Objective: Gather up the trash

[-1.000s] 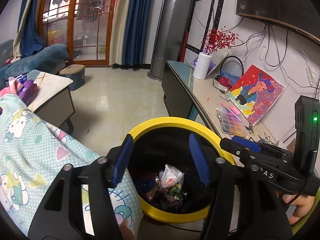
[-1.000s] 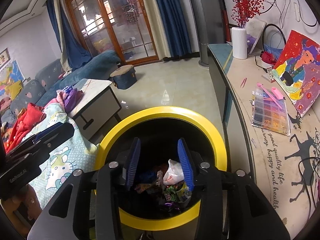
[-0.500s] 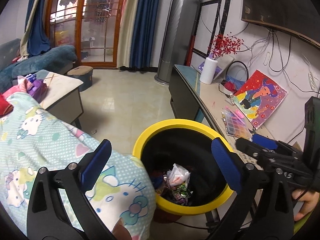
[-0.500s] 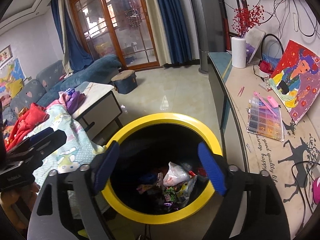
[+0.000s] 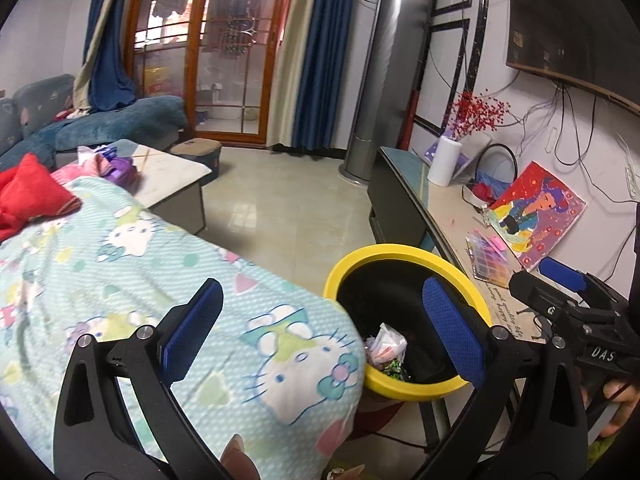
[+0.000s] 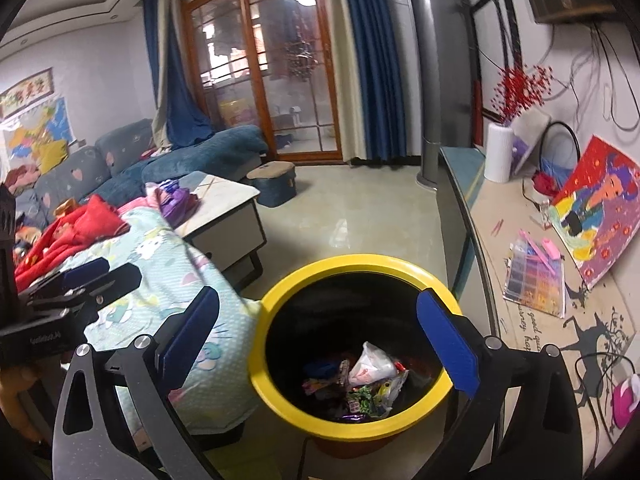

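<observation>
Right wrist view: my right gripper (image 6: 316,340) and left gripper (image 5: 320,328) have jaws wide and empty above the near bin (image 6: 280,292), trash (image 6: 364,380) inside; swinging carelessly could tip it.

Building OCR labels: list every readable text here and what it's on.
"DAS": white print on the right tongs, jaws opening, nothing between.
White print on the left tongs: too blurred to read.
Cursive on the sideboard mat: too distorted to read.
Wall scroll characters: too small.
</observation>
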Demonstrator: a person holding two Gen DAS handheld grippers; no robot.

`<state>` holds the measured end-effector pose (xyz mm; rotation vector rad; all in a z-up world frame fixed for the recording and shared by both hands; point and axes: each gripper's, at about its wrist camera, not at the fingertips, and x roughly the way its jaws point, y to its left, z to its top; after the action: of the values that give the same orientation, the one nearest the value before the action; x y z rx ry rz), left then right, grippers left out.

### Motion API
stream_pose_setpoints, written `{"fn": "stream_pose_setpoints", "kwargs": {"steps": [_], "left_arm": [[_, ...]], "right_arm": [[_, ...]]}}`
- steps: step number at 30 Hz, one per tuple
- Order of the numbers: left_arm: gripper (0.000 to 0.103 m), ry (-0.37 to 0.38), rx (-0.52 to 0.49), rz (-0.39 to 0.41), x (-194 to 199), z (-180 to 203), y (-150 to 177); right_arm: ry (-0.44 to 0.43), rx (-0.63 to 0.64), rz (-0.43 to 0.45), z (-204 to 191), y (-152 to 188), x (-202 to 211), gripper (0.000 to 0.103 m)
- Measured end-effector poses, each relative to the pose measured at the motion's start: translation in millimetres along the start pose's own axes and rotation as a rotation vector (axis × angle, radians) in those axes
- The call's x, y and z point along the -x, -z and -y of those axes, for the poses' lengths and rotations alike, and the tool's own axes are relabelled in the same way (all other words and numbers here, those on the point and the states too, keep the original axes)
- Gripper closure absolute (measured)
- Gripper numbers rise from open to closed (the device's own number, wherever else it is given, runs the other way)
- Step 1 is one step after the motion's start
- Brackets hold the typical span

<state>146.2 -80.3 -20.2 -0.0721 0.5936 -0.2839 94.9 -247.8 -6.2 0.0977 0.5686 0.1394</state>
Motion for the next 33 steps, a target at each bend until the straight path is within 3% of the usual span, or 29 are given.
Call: {"fn": "stream_pose_setpoints", "kwargs": {"steps": [20,33], "left_arm": [[0.011,-0.132,-0.004,0.135,98.6,-32.8,36.6],[0.011,-0.193,-0.003,0.230,135.1,-39.3,63.1]], "right_arm": [[-0.038,0.121,0.116,-87.9,23.1,54.6,0.007],[0.039,0.162,0.377,-118.6,43.6,107.4,0.007]]}}
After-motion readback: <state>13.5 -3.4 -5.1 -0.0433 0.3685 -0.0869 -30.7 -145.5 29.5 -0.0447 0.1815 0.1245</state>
